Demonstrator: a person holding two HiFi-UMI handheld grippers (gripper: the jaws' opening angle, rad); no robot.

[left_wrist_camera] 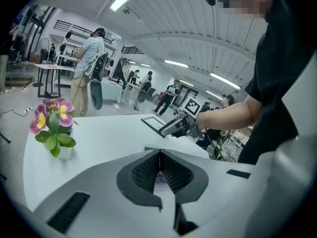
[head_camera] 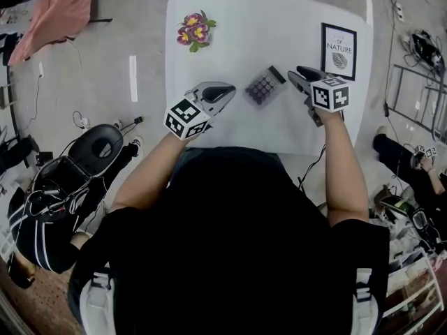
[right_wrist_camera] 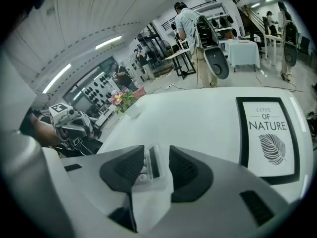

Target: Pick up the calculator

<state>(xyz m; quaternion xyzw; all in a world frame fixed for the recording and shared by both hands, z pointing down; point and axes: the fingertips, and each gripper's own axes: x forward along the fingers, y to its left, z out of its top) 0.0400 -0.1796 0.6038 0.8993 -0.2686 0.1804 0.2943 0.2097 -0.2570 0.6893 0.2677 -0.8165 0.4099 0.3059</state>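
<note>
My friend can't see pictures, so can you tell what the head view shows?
A calculator lies on a white table, between the left gripper and right gripper, neither holding it. Flowers and a framed print sit farther back.

The head view looks steeply down on the white table [head_camera: 230, 128] from above its near edge. Both gripper views skim low over it from opposite ends, sharing its middle.
</note>
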